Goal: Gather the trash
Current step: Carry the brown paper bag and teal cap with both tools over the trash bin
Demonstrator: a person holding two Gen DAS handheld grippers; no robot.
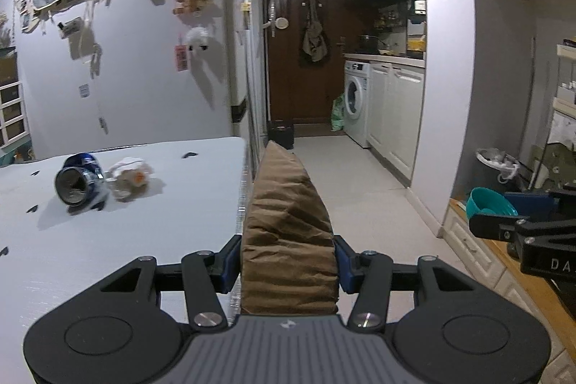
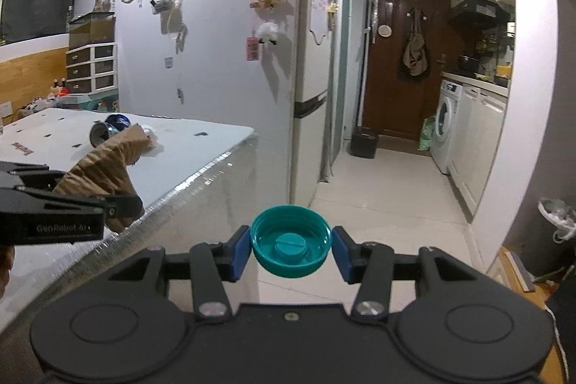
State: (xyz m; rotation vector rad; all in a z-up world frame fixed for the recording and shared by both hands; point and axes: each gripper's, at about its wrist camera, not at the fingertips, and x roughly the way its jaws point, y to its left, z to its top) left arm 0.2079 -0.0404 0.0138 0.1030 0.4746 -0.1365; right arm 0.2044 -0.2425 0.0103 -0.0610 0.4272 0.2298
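Trash is already in both hands: the left gripper (image 1: 288, 270) is clamped on a crumpled brown paper bag (image 1: 288, 225) held beyond the edge of the white desk (image 1: 144, 240), and the right gripper (image 2: 291, 249) pinches a teal bottle cap (image 2: 291, 245) over the floor, so the carrying step seems to be in hand. Next, both loads likely go to the lined bin (image 2: 556, 218) by the right wall (a crushed blue can (image 1: 77, 180) and a wad of paper (image 1: 129, 177) remain on the desk). Readable writing: "GenRobot AI" on the left gripper's side in the right wrist view.
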